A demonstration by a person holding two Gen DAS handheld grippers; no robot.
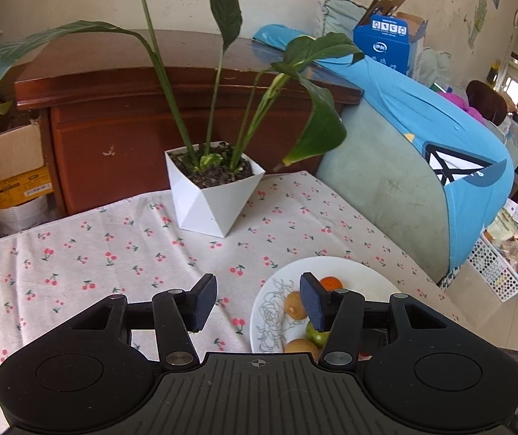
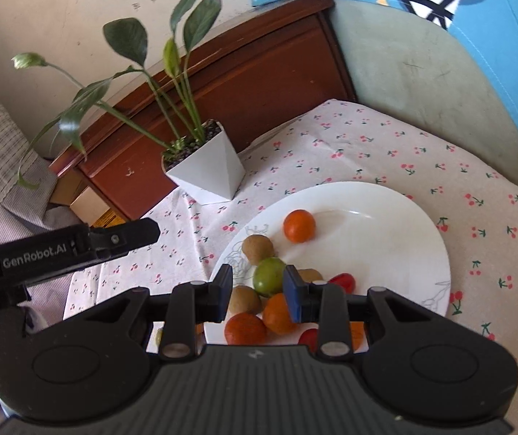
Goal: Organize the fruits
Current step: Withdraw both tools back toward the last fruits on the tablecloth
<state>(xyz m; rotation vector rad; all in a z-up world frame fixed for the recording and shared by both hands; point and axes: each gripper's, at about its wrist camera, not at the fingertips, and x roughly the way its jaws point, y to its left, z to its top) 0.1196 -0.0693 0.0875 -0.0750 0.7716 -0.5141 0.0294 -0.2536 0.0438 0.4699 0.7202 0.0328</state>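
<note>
Cherry-print tablecloth (image 2: 385, 152), fruit-laden white plate (image 2: 385, 228) (both grippers gaping)

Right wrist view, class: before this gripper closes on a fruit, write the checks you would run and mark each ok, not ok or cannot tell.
1. Right gripper open: ok, jaws apart.
2. Green fruit lined up between the jaws: ok by this view.
3. Fingers down at fruit level: cannot tell, depth is unclear.
4. Room around the target: not ok, a brown fruit and an orange fruit crowd it.
5. Left gripper out of the way: ok, open and off over the plate edge.
6. Where the fruit should go: cannot tell, no other container shows.
</note>
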